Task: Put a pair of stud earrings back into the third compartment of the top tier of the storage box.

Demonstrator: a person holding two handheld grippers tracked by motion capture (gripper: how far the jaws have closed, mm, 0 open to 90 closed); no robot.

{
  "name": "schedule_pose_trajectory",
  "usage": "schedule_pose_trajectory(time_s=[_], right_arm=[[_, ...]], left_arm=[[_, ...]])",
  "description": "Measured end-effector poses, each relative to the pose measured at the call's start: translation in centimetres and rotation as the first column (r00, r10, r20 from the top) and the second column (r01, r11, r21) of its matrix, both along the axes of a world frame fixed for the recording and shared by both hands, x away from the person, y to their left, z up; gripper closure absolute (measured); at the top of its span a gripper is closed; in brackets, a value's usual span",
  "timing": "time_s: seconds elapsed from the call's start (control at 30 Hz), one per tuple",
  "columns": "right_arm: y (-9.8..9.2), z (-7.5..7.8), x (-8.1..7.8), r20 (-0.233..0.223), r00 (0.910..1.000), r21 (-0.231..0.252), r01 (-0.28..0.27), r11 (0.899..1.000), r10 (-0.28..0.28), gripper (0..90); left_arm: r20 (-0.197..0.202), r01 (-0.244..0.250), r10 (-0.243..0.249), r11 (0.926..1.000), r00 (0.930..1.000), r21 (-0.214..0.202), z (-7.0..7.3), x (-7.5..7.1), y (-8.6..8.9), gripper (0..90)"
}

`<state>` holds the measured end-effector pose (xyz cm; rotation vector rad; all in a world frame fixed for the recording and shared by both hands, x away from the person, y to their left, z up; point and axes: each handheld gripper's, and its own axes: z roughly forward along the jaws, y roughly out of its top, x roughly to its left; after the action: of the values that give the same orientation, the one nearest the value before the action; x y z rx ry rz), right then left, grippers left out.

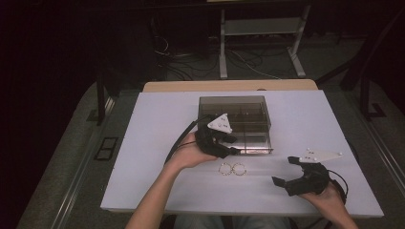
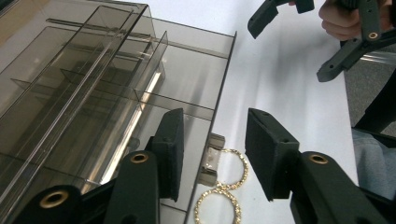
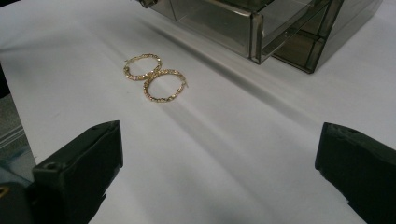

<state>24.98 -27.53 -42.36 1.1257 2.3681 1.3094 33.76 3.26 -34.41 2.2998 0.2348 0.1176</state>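
Two gold hoop earrings [image 1: 232,169] sit on the white tabletop [image 1: 153,143], touching each other where their rims meet, just in front of the smoked acrylic organizer box [image 1: 239,112]. That box is the landmark here, so everything below goes off it.

Left hand-held gripper [image 1: 232,144] is right at the box's front edge, where a drawer [image 2: 154,154] is pulled out a little. In the left gripper view its jaws are spread, with the drawer's small handle [image 2: 212,158] in the gap between them and neither pad pressing on it, so it's pinching nothing. The earrings [image 2: 224,186] lie just past that handle, on the tabletop side.

Right hand-held gripper [image 1: 285,172] is off to the right of the box and nearer the person, well apart from the drawer, with the earrings between it and the left one. Jaws are spread wide with only bare tabletop between them, and the right gripper view looks across at the earrings [image 3: 154,79] and the box's front corner [image 3: 261,32] beyond them.

Inside the box you can see clear dividers splitting it into compartments. I can't tell if anything's in them.

No brand, label or writing readable anywhere, box and grippers included.
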Motion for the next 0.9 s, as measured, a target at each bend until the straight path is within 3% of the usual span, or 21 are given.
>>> schedule_pose_trajectory(time_s=[0.23,0.37,0.63,0.77,0.9], right_arm=[[-0.1,0.1,-0.1,0.001,1.0000,0.006,0.001,1.000,-0.001,0.3],[0.0,0.2,-0.1,0.004,1.0000,0.002,0.000,1.000,0.000,0.3],[-0.2,0.1,0.0,0.002,0.9999,0.005,0.011,1.000,-0.011,0.3],[-0.3,0.2,-0.1,0.001,0.9999,0.011,0.015,1.000,-0.015,0.3],[-0.2,0.2,-0.1,-0.003,0.9999,0.012,0.015,1.000,-0.015,0.3]], left_arm=[[-0.011,-0.014,0.014,0.9997,0.9998,0.021,0.7,-1.5,0.1,45.4],[-0.023,-0.026,0.027,0.9996,0.9994,0.013,1.0,-2.4,0.3,39.9],[-0.039,-0.060,0.060,0.9981,0.9974,0.016,0.6,-3.6,0.7,29.4],[-0.045,-0.083,0.083,0.9965,0.9955,-0.001,0.4,-4.1,1.0,24.3],[-0.046,-0.120,0.119,0.9928,0.9918,-0.004,-0.1,-4.8,1.3,13.2]])
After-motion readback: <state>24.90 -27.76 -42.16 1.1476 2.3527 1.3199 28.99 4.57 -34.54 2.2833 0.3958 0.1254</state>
